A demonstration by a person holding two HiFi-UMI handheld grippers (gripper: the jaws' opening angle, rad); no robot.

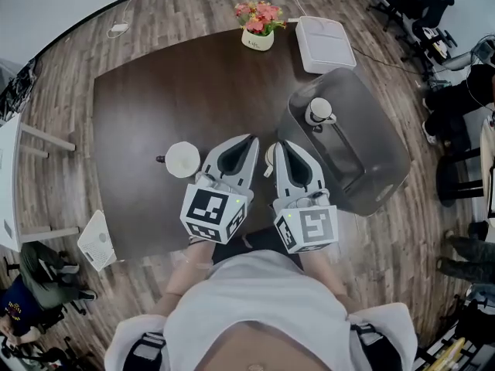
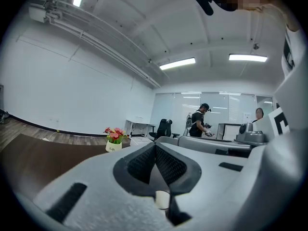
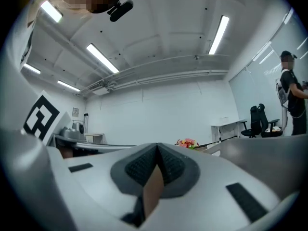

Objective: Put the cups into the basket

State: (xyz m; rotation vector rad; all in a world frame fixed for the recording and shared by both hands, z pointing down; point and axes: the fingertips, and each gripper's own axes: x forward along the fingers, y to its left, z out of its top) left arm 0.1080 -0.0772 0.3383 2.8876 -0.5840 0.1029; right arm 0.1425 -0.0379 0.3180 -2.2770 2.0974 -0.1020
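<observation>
Both grippers are level over the table [image 1: 139, 114] and empty. The left gripper [image 1: 247, 141] has its jaws pressed together with nothing between them. The right gripper [image 1: 281, 147] is the same, tips meeting. One cup [image 1: 318, 112] already sits in the basket [image 1: 387, 161] on my right. A second cup [image 1: 182, 159] stands on the table just left of the left gripper. A pale rim [image 1: 269, 154] between the grippers is probably a third cup, mostly hidden. The cups look light, thin-walled and easy to tip or crush. I'd open wide and pinch one wall near the rim, gently.
</observation>
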